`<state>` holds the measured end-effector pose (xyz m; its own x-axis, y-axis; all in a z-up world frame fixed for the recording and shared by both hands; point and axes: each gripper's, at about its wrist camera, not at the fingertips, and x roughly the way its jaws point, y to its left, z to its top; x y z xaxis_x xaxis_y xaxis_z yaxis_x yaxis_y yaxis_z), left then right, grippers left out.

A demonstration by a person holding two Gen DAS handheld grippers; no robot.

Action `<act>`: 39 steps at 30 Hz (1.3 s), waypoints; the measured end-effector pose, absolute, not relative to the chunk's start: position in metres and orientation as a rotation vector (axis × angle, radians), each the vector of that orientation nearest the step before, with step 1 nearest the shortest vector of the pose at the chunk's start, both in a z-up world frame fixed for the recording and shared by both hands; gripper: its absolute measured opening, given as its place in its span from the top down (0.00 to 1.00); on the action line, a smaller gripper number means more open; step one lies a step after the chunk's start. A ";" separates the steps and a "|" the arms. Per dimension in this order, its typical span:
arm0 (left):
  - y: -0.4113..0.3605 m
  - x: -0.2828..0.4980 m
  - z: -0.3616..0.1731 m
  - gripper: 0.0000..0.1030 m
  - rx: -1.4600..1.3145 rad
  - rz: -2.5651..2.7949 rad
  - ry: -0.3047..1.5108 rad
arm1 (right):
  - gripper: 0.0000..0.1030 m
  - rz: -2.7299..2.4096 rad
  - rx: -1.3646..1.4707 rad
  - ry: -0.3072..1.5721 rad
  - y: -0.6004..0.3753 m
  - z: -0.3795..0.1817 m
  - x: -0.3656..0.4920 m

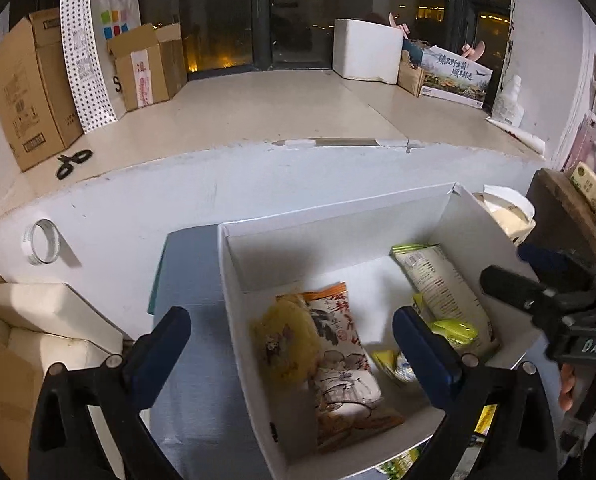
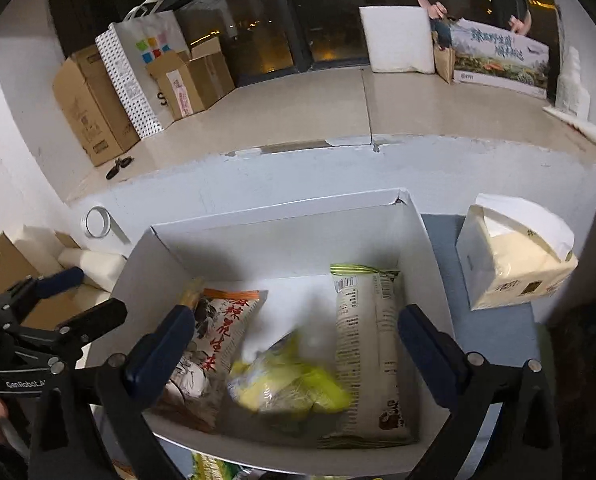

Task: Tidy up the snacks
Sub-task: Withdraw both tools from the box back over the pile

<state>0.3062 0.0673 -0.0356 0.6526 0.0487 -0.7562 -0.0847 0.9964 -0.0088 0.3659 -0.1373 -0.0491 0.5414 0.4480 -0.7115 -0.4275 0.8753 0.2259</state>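
- Over the white box (image 2: pixel 282 216), your right gripper (image 2: pixel 294 344) hangs with its jaws spread wide and nothing between them; a blurred yellow packet (image 2: pixel 290 384) lies directly below, seemingly just let go or about to be taken, though which cannot be told.
- Beside it, your left gripper (image 1: pixel 294 344) also has its jaws wide and empty, straddling the box's left wall: one finger outside over the blue table (image 1: pixel 190 280), the other inside.
- Inside the box, the orange-topped peanut bag (image 2: pixel 218 332) lies along the left, the long beige bag (image 2: pixel 369 344) along the right wall, and the yellow packet rests between them, overlapping the beige bag's edge.
- If tidying is the aim, nudge the yellow packet into the bare white floor toward the far wall, so each bag lies flat and none rides on another.
- Keep the left jaws clear of the cardboard wall; it looks thin and would likely buckle or drag the box if you catch it.
- More snacks seem to lie in front of the box's near edge, where green and yellow wrappers (image 2: pixel 214 470) peek out; fetch those next with whichever gripper is closer.
- Mind the tissue pack (image 2: pixel 513 256) standing just right of the box when swinging the right gripper out.
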 end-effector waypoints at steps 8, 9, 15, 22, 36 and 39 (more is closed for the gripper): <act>0.060 0.283 -0.016 0.00 -0.057 0.007 0.825 | 0.00 0.556 0.015 0.765 -0.145 -0.021 0.344; 0.057 0.276 -0.011 0.00 -0.055 -0.009 0.816 | 0.00 0.559 0.014 0.750 -0.148 -0.017 0.339; 0.048 0.210 0.025 0.00 -0.020 -0.080 0.720 | 0.00 0.636 0.045 0.653 -0.184 0.006 0.280; 0.041 0.123 0.045 0.00 -0.006 -0.115 0.625 | 0.00 0.680 0.090 0.623 -0.232 0.002 0.202; 0.031 0.043 -0.005 0.00 -0.107 -0.084 0.628 | 0.00 0.646 0.113 0.634 -0.268 -0.038 0.121; 0.031 0.028 -0.004 0.00 -0.117 -0.096 0.587 | 0.00 0.657 0.056 0.675 -0.255 -0.052 0.123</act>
<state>0.0276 0.0314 -0.0040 0.8285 -0.1240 -0.5460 0.0572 0.9888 -0.1378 0.1226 -0.2551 -0.0517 0.5886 0.5809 -0.5622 -0.5461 0.7985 0.2533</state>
